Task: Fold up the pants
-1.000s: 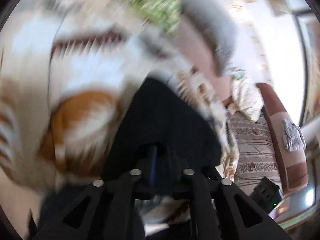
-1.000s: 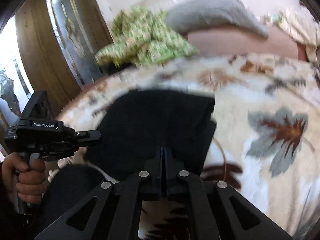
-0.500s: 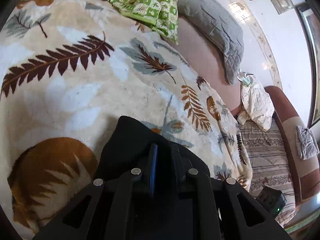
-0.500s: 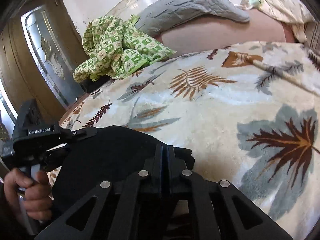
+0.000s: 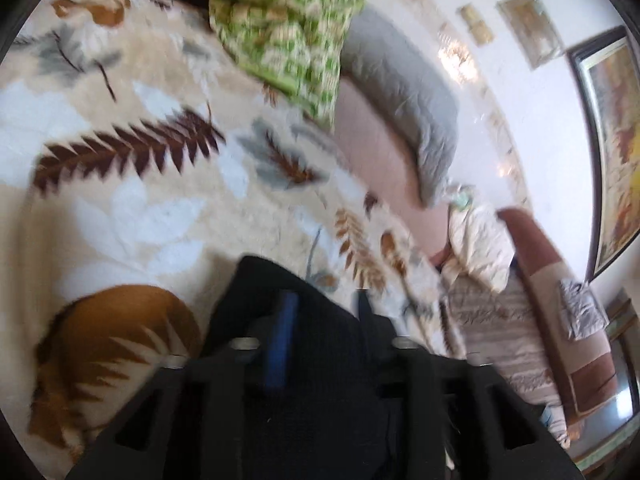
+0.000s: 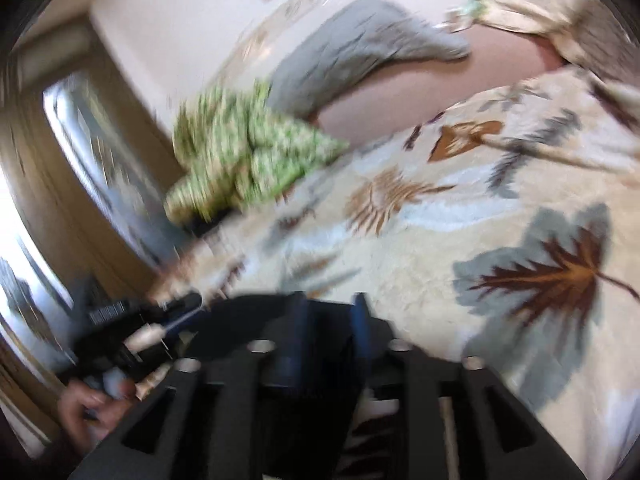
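The black pants (image 5: 320, 344) lie bunched on the leaf-print bedspread (image 5: 152, 208), right under my left gripper (image 5: 322, 304). Its fingers stand apart, with the black cloth between and below them. In the right wrist view the pants (image 6: 320, 352) lie under my right gripper (image 6: 328, 308), whose blue-padded fingers are also apart. The left gripper (image 6: 160, 320) and the hand holding it show at the lower left of that view. Both views are motion-blurred.
A crumpled green patterned cloth (image 5: 288, 20) and a grey pillow (image 5: 404, 112) lie at the head of the bed. A cream cloth (image 5: 480, 248) and a striped sofa (image 5: 520, 340) are to the right. A wooden door (image 6: 80, 184) stands on the left.
Both grippers were shut on the pants and lowered them to the bedspread. Now both have opened, and the pants rest on the bed.
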Available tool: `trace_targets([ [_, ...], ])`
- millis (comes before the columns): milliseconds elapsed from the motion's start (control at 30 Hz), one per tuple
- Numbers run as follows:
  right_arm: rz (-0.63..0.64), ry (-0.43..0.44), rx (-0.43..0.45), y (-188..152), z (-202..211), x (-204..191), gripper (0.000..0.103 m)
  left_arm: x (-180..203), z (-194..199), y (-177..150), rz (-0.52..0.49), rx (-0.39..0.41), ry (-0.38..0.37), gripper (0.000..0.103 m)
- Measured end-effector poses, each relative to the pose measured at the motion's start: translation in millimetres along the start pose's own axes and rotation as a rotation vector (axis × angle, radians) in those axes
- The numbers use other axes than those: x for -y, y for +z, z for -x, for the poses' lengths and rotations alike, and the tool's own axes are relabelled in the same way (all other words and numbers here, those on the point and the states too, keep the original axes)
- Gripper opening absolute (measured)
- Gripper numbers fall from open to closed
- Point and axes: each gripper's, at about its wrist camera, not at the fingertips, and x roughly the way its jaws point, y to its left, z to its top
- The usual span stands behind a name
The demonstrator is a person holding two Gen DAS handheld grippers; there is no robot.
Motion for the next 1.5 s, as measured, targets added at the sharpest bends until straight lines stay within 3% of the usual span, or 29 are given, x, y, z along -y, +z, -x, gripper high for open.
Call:
trace_targets([
  [67, -0.086, 0.034, 0.006, -3.8, 12.3, 10.3, 0.045, -10.8, 11.4, -2.4, 0.046, 0.046, 0.025, 0.071],
  [200, -0.222, 0.111, -0.106, -20.2, 4.6, 24.9, 0.045, -40.8, 19.3, -10.6, 0.204, 0.013, 0.009, 0.071],
  [300, -0.196, 0.075, -0.237, -30.0, -19.8, 21.1, 0.043, -49.3, 8.5, -17.7, 0.252, -0.100, 0.029, 0.072],
  [367, -0.181, 0.075, -0.231, -30.4, -22.3, 17.9, 0.045, -49.9, -1.7, -19.6, 0.248, -0.167, 0.040, 0.073],
  [500, -0.181, 0.088, -0.232, -31.2, -25.9, 17.5, 0.042, -50.4, -0.9, -20.1, 0.251, -0.156, 0.039, 0.076],
  [567, -0.165, 0.090, -0.238, -31.5, -27.9, 14.9, 0.041, -50.9, 0.6, -20.4, 0.255, -0.150, 0.039, 0.070],
  [600, -0.164, 0.097, -0.239, -30.9, -28.4, 14.1, 0.036, -49.9, 0.6, -20.8, 0.246, -0.150, 0.055, 0.057],
  [700, -0.169, 0.127, -0.217, -27.0, -18.2, 14.4, 0.028, -35.4, -1.0, -17.7, 0.213, -0.141, 0.072, 0.035],
  [767, -0.158, 0.142, -0.182, -19.8, -8.6, 11.4, 0.027, -19.0, -5.2, -12.8, 0.163, -0.145, 0.046, 0.032],
  [933, -0.143, 0.129, -0.088, 24.4, 13.5, 23.4, 0.027, 17.5, -54.3, 3.2, 0.140, -0.192, -0.049, 0.032],
  [1067, -0.148, 0.089, -0.062, 64.1, 19.9, 51.6, 0.027, 39.0, -99.1, 3.1, 0.082, -0.251, -0.056, 0.032],
  [1133, -0.166, 0.095, -0.064, 75.7, 17.2, 67.3, 0.027, 41.3, -119.0, 0.9, 0.046, -0.255, -0.032, 0.033],
  [1200, -0.220, 0.125, -0.094, 77.2, 3.2, 90.8, 0.027, 37.1, -140.7, -2.0, -0.035, -0.250, 0.067, 0.038],
  [1233, -0.245, 0.101, -0.122, 70.7, -4.8, 102.2, 0.028, 33.5, -146.2, -5.2, -0.026, -0.256, 0.107, 0.044],
  [1267, -0.273, 0.036, -0.174, 61.6, -14.4, 112.7, 0.031, 34.7, -147.5, -5.2, -0.017, -0.242, 0.081, 0.050],
  [1300, -0.300, -0.012, -0.211, 55.9, -19.4, 119.9, 0.032, 39.8, -147.5, -5.1, -0.041, -0.234, 0.091, 0.051],
  [1367, -0.339, 0.032, -0.190, 57.0, -16.7, 125.5, 0.034, 52.2, -147.7, -6.6, -0.124, -0.210, 0.145, 0.054],
  [1500, -0.306, -0.003, -0.163, 59.1, -10.1, 120.9, 0.035, 60.6, -141.6, -15.3, -0.159, -0.196, 0.180, 0.060],
])
